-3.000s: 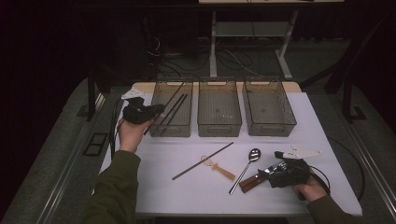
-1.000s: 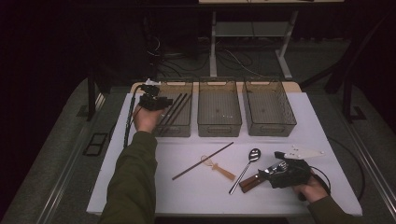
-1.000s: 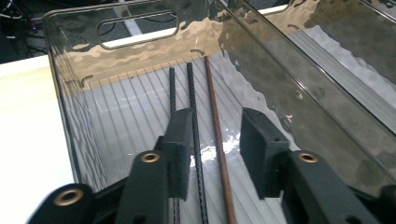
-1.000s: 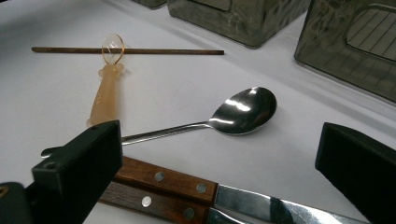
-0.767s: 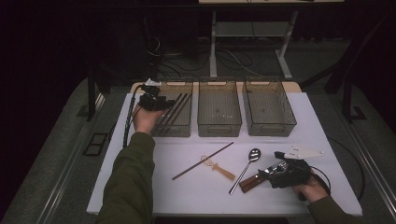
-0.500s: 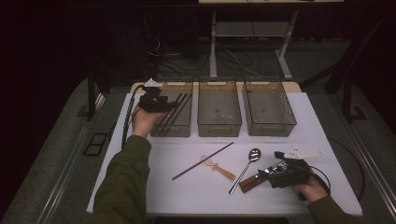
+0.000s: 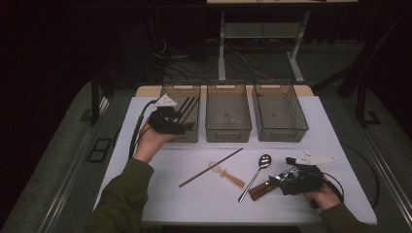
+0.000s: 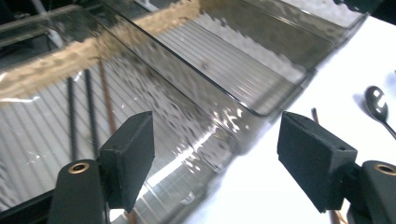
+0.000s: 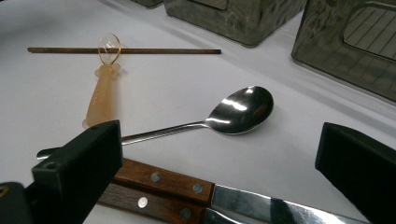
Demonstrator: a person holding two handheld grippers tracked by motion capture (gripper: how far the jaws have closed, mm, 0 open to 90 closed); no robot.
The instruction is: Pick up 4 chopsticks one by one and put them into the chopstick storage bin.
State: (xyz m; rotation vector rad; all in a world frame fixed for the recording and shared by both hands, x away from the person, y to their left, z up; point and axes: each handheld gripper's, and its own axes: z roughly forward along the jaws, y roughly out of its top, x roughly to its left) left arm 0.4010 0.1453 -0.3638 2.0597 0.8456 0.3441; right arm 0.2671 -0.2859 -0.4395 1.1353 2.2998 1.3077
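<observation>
Chopsticks [image 7: 187,108] lie lengthwise in the leftmost bin [image 7: 171,91], dark thin rods resting on its ribbed floor; in the left gripper view they show through the clear wall as two black rods and a brown one [image 8: 106,95]. Just at that bin's near left corner the left gripper [image 7: 180,127] is held up in the person's left hand [image 7: 151,141], its jaws spread well apart with nothing between them, having just been opening; its fingers [image 8: 130,156] frame the bin's wall and a strip of white table [image 7: 311,121]. Next along stands the middle bin [image 7: 228,127] and then the right bin [image 7: 283,132], all three in a row at the far side of the table. On the near part of the sheet a single brown chopstick [image 7: 211,167] lies slanted, and a small orange-tinted plastic spoon [image 7: 227,175] crosses under it, touching it near its bowl. To the right of these a metal spoon [image 7: 256,171] lies bowl away from the person, and beside it two wood-handled knives [image 7: 265,188] lie side by side. The right gripper [image 7: 286,178] rests low at the knives, jaws wide open on either side of the wooden handles [image 9: 163,182] without pressing them, held by the right hand [image 7: 324,198].
</observation>
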